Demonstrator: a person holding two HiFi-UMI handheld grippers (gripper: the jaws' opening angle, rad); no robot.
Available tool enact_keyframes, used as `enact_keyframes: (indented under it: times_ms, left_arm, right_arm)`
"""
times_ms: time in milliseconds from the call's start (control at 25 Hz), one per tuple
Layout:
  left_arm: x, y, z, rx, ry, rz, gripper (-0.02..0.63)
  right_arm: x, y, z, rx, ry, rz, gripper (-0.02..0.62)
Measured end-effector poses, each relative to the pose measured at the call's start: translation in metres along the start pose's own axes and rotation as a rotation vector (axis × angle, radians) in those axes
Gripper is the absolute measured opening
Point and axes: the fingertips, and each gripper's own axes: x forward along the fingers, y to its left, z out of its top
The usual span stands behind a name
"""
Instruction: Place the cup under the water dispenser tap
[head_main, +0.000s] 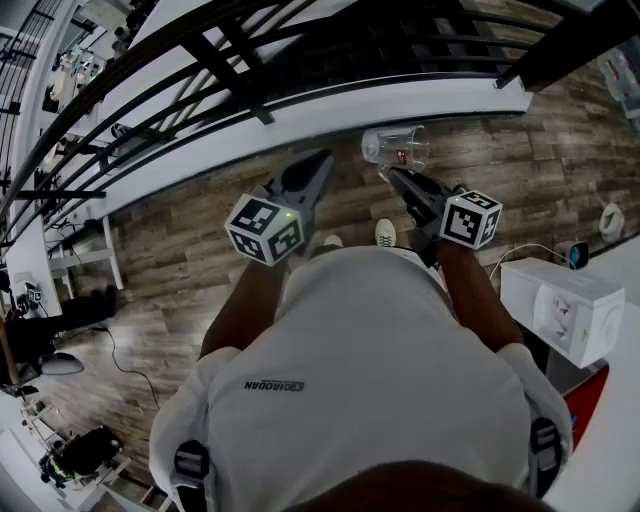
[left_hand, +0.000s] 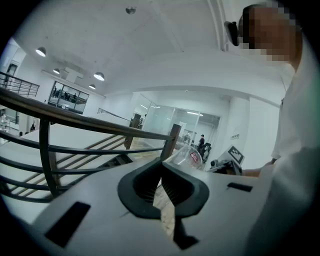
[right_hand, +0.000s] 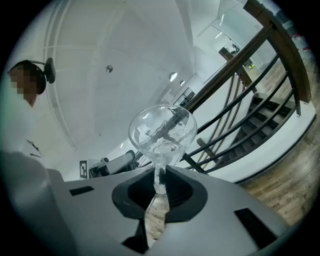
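Observation:
The cup (head_main: 395, 147) is a clear glass mug with a small red label, held on its side out in front of me above the wooden floor. My right gripper (head_main: 396, 178) is shut on its handle. In the right gripper view the cup's (right_hand: 162, 131) glass handle (right_hand: 159, 176) is pinched between the dark pads of the right gripper (right_hand: 159, 181). My left gripper (head_main: 312, 168) is held beside it to the left, its jaws shut with nothing between them. The left gripper view shows the left gripper (left_hand: 161, 174) closed, with the cup (left_hand: 189, 157) off to its right.
A dark metal railing (head_main: 260, 60) on a white ledge runs across in front, with a staircase (right_hand: 250, 135) beyond it. A white box-shaped appliance (head_main: 560, 305) sits on a white counter at the right. A cable and equipment lie on the floor at the left (head_main: 120, 350).

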Motion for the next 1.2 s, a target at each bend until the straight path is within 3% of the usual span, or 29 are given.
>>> enact_keyframes:
  times_ms: [360,560,1200]
  left_arm:
    - [-0.021,0.014,-0.004,-0.001,0.003,-0.031,-0.003]
    - [-0.024,0.023,-0.003,0.004,0.012,-0.041,-0.003]
    - [-0.040,0.018,-0.010,0.080,0.026,-0.103,-0.003]
  right_arm:
    - [0.018,0.015,-0.017,-0.010,0.003,-0.015,0.043]
    - [0.025,0.025,-0.012,-0.068,-0.022,-0.019,0.043]
    - [0.024,0.041,-0.035,-0.127,-0.024,-0.091,0.043]
